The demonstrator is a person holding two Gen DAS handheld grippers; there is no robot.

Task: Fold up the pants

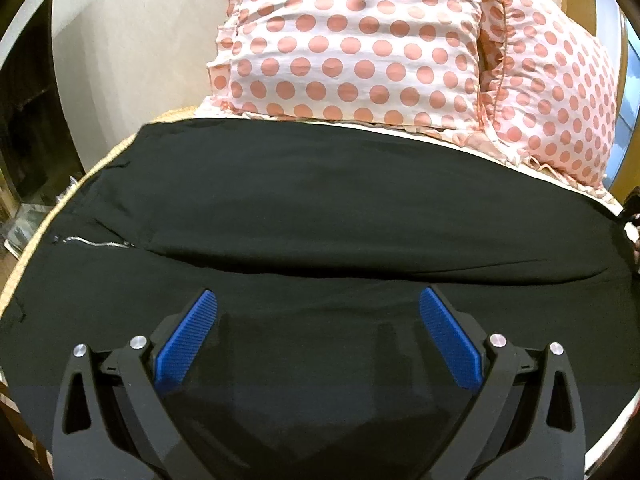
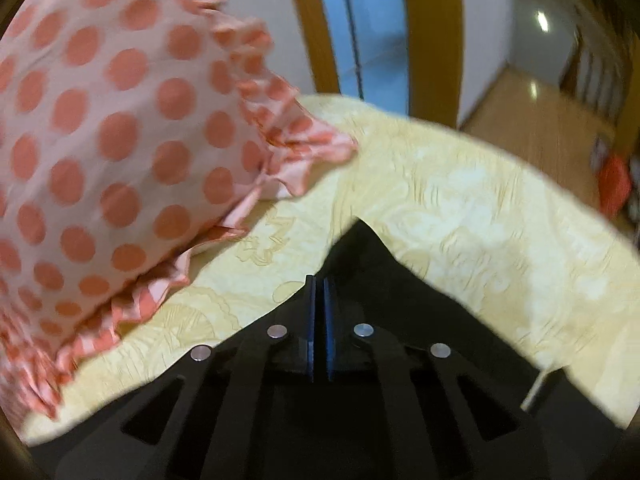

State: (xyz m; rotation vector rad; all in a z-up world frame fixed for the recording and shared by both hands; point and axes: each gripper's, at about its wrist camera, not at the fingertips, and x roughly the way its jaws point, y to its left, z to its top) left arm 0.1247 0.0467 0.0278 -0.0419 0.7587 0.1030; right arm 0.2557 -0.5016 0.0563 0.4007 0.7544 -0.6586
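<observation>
Black pants (image 1: 320, 200) lie spread across the bed, filling the lower part of the left wrist view, with a silver zip (image 1: 96, 243) at the left. My left gripper (image 1: 318, 300) is open just above the cloth, its blue pads (image 1: 188, 340) wide apart and empty. In the right wrist view my right gripper (image 2: 319, 280) is shut on a corner of the black pants (image 2: 360, 248), which rises to a peak in front of the pads and hangs above the yellow bedspread (image 2: 460, 208).
Two pink polka-dot pillows (image 1: 352, 40) with frills stand at the head of the bed; one also shows in the right wrist view (image 2: 120, 140). Beyond the bed are a wooden door frame (image 2: 432, 32), a wooden floor (image 2: 540, 120) and a red object (image 2: 612, 188).
</observation>
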